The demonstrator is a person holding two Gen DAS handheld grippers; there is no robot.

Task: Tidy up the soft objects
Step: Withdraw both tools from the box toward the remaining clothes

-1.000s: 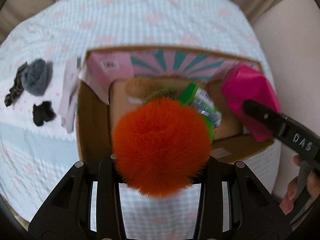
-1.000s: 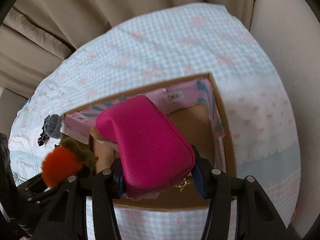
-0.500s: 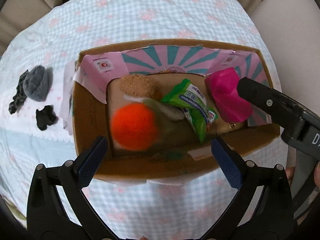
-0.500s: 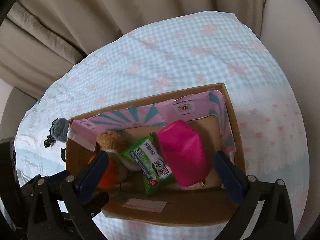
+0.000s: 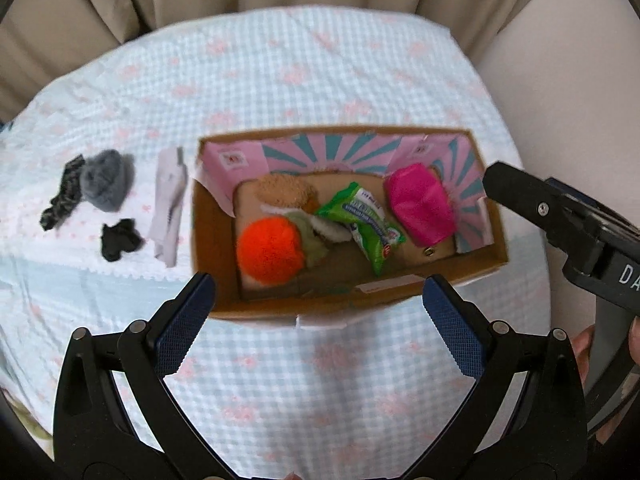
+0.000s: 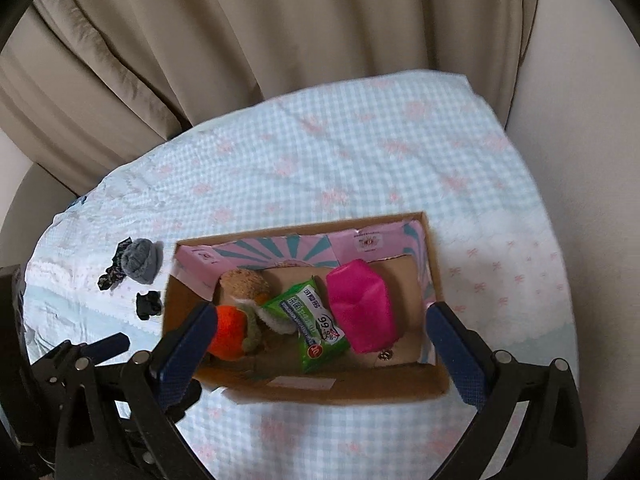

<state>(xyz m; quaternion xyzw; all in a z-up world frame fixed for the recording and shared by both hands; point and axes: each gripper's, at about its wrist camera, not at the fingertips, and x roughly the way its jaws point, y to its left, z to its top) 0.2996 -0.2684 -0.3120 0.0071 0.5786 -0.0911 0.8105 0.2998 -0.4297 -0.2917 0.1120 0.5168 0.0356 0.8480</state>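
An open cardboard box (image 5: 496,240) (image 6: 434,264) holds an orange fluffy carrot toy (image 5: 268,250) (image 6: 230,332), a brown plush (image 5: 286,194) (image 6: 244,282), a green wipes pack (image 5: 362,222) (image 6: 314,322) and a pink pouch (image 5: 422,204) (image 6: 362,306). My left gripper (image 5: 318,320) is open and empty, above the box's near wall. My right gripper (image 6: 320,340) is open and empty over the box's near side; it also shows at the right of the left wrist view (image 5: 560,220).
On the checked cloth (image 5: 320,80) left of the box lie a grey fluffy item (image 5: 104,178) (image 6: 140,260), a dark patterned scrunchie (image 5: 64,196), a black scrunchie (image 5: 120,240) (image 6: 148,304) and a white folded cloth (image 5: 170,208). Beige curtains (image 6: 240,40) hang behind.
Both grippers opened, dropping the orange toy and pink pouch into the box, then pulled back and up from it.
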